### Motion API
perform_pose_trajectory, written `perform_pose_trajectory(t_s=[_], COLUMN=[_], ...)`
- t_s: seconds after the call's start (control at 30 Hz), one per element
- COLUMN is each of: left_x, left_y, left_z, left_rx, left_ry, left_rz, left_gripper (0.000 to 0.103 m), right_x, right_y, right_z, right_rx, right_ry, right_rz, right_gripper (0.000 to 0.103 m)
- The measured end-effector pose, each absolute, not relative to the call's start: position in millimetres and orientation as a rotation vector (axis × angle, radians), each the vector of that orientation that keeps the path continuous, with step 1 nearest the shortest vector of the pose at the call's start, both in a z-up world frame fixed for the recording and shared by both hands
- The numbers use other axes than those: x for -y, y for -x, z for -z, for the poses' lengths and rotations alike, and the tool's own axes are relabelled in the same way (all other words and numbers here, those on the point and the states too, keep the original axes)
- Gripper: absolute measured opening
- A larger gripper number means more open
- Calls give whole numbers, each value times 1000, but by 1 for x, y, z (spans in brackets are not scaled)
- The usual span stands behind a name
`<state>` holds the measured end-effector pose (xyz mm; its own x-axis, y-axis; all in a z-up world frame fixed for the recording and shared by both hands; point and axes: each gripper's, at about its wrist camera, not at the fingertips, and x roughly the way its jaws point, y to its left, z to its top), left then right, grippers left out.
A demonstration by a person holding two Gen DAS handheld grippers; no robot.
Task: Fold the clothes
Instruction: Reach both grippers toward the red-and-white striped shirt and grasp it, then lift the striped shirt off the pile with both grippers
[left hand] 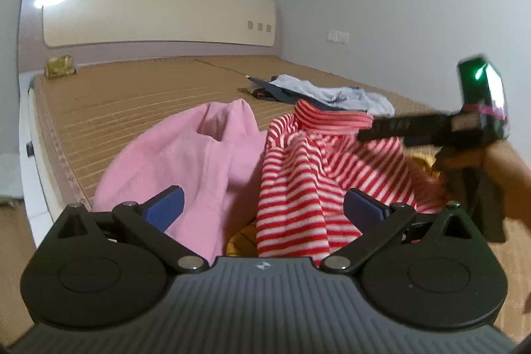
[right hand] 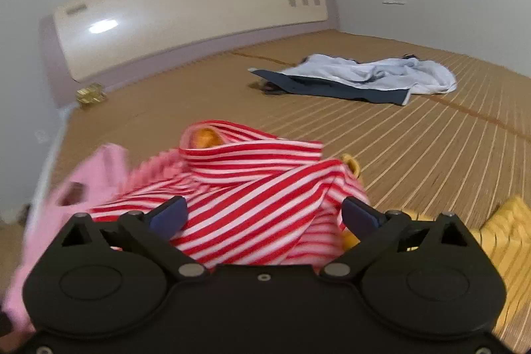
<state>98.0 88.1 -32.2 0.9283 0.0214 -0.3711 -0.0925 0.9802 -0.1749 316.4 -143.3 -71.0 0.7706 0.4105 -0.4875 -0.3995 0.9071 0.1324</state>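
A red-and-white striped garment (left hand: pixel 298 175) lies bunched on the bed beside a pink garment (left hand: pixel 186 155). Yellow clothing (left hand: pixel 242 243) peeks out under them. My left gripper (left hand: pixel 264 204) is open, its blue pads just above the two garments. In the left wrist view the right gripper (left hand: pixel 431 128) hovers at the right over the striped garment, held by a hand; its jaws are not visible there. In the right wrist view my right gripper (right hand: pixel 262 214) is open above the striped garment (right hand: pixel 252 184), with the pink garment (right hand: pixel 96 175) at left and yellow clothing (right hand: pixel 504 238) at right.
A woven bamboo mat (right hand: pixel 431 148) covers the bed. A pile of light blue and navy clothes (right hand: pixel 361 78) lies further back. A cream headboard (right hand: pixel 192 19) stands at the far end, with a small gold object (right hand: pixel 91 96) near it. The bed's left edge (left hand: pixel 33 155) is close.
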Motion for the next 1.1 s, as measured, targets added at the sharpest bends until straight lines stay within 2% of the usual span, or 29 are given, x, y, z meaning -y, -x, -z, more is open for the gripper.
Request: perform_pose_trajectory(t_s=[0.03, 0.07, 0.1, 0.17, 0.2, 0.23, 0.3, 0.6, 0.77, 0.93, 1.1], left_x=[-90, -91, -92, -94, -94, -94, -92, -72, -69, -78, -45], left_y=[-98, -98, -98, -101, -100, -100, -100, -100, -80, -67, -61], left_z=[32, 32, 32, 32, 34, 34, 33, 32, 21, 12, 19], left_rx=[-374, -373, -373, -385, -392, -396, -387, -369, -257, -218, -213], left_ry=[196, 195, 196, 206, 211, 213, 213, 170, 136, 174, 2], left_rz=[-60, -64, -67, -58, -52, -45, -30, 59, 143, 273, 330], left_gripper=[103, 103, 103, 103, 103, 103, 103, 103, 103, 103, 103], right_x=[141, 140, 140, 141, 143, 146, 151, 204, 231, 226, 221], right_y=[-322, -324, -325, -322, -317, -312, -303, -185, -113, -37, -19], right_z=[74, 77, 80, 83, 81, 79, 75, 15, -14, 27, 82], right_rx=[-541, -547, -553, -556, -537, -518, -480, -294, -198, -272, -376], right_ry=[-9, -10, -16, -11, -6, -2, 6, -22, -6, 163, 202], right_rz=[-423, -420, -430, -452, -459, -465, -478, -592, -644, -612, -537], right_gripper=[91, 81, 63, 44, 28, 19, 10, 8, 7, 7, 9])
